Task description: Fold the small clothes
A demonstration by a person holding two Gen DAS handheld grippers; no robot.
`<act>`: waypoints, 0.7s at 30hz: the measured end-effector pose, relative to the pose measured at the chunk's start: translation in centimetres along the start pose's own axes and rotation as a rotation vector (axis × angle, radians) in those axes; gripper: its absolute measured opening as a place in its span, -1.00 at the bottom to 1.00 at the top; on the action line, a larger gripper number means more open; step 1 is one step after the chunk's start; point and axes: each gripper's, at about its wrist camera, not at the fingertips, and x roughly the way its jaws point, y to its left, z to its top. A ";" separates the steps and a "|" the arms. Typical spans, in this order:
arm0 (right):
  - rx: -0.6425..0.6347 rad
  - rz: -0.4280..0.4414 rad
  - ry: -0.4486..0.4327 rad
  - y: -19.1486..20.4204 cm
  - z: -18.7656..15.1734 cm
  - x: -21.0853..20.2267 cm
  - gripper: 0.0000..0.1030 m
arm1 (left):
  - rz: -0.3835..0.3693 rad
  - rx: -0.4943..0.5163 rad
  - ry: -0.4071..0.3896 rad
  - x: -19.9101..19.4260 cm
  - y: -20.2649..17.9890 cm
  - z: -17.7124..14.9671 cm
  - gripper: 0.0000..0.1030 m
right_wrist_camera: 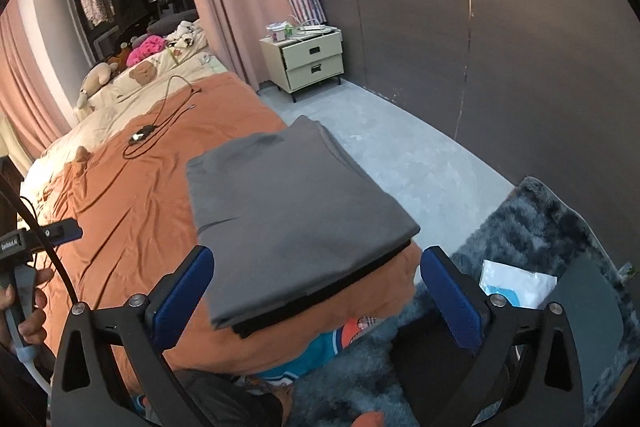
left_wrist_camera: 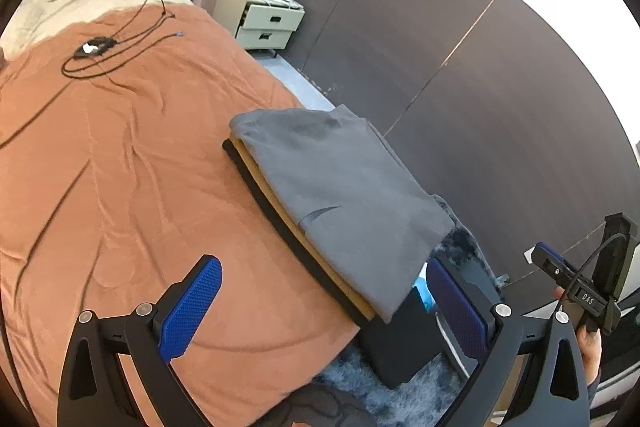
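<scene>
A folded grey garment point(left_wrist_camera: 344, 183) lies on top of a small stack, over a tan piece point(left_wrist_camera: 320, 259) and a black piece point(left_wrist_camera: 276, 215), at the right edge of the orange bed cover point(left_wrist_camera: 120, 167). In the right wrist view the grey garment point(right_wrist_camera: 288, 219) sits just ahead of the fingers. My left gripper point(left_wrist_camera: 324, 303) is open and empty, held above the near end of the stack. My right gripper point(right_wrist_camera: 316, 299) is open and empty, near the stack's near edge. The right gripper also shows in the left wrist view point(left_wrist_camera: 576, 287), and the left gripper in the right wrist view point(right_wrist_camera: 44, 235).
A black cable and small device point(left_wrist_camera: 94, 47) lie on the bed further up. A cream nightstand point(right_wrist_camera: 312, 61) stands by the dark wall. A blue shaggy rug point(right_wrist_camera: 540, 227), a white packet point(right_wrist_camera: 516, 283) and a dark box point(left_wrist_camera: 404, 343) are on the floor beside the bed.
</scene>
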 end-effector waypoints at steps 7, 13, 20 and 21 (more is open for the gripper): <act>0.006 0.044 -0.010 0.8 -1.6 -2.3 1.00 | 0.015 0.050 -0.027 -4.4 -0.6 -2.7 0.99; -0.006 0.093 -0.002 1.8 -3.3 -3.7 1.00 | 0.043 0.076 -0.077 -8.5 -0.6 -5.3 0.99; -0.041 0.123 -0.013 2.7 -4.6 -5.2 1.00 | 0.096 0.099 -0.135 -12.6 -0.1 -8.7 0.99; -0.047 0.131 -0.014 2.8 -4.8 -5.4 1.00 | 0.104 0.106 -0.144 -13.1 -0.1 -9.3 0.99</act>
